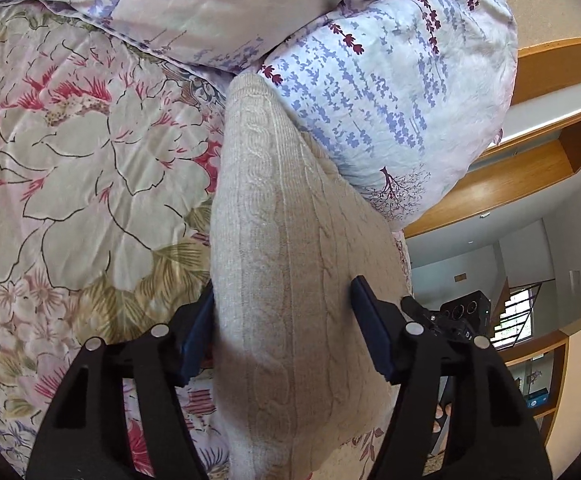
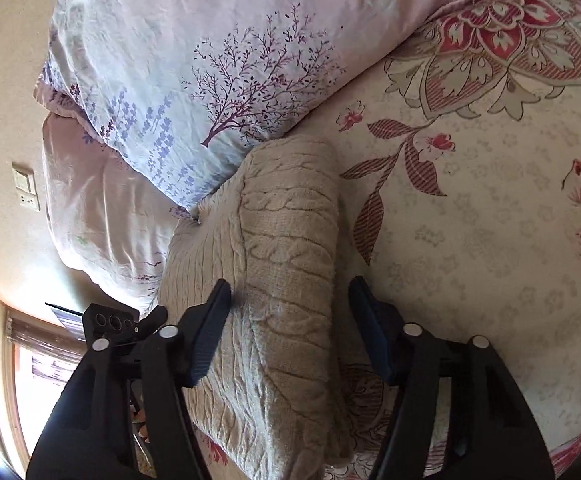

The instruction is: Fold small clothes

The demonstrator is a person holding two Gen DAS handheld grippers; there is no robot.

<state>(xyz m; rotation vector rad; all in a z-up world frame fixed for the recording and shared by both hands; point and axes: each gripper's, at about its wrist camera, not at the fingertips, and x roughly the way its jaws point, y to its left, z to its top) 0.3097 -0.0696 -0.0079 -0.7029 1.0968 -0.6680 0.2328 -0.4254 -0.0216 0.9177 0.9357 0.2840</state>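
Observation:
A beige cable-knit garment [image 1: 286,248] lies folded on the floral bedspread [image 1: 70,152], its far end against the pillows. My left gripper [image 1: 282,320] is open, its jaws wide on either side of the knit's near part. In the right wrist view the same knit [image 2: 286,240] lies with a folded edge along its right side. My right gripper [image 2: 290,320] is open, the left finger [image 2: 210,332] over the knit and the right finger [image 2: 370,332] over the bedspread [image 2: 470,220] beside the fold. Neither gripper holds anything.
Two lavender-print pillows [image 1: 390,92] [image 2: 210,80] lie stacked at the bed's head just beyond the knit. Wooden shelving [image 1: 550,128] and a room opening stand to the right in the left view. The other gripper [image 2: 110,324] shows at lower left, with a wall switch [image 2: 26,190] behind.

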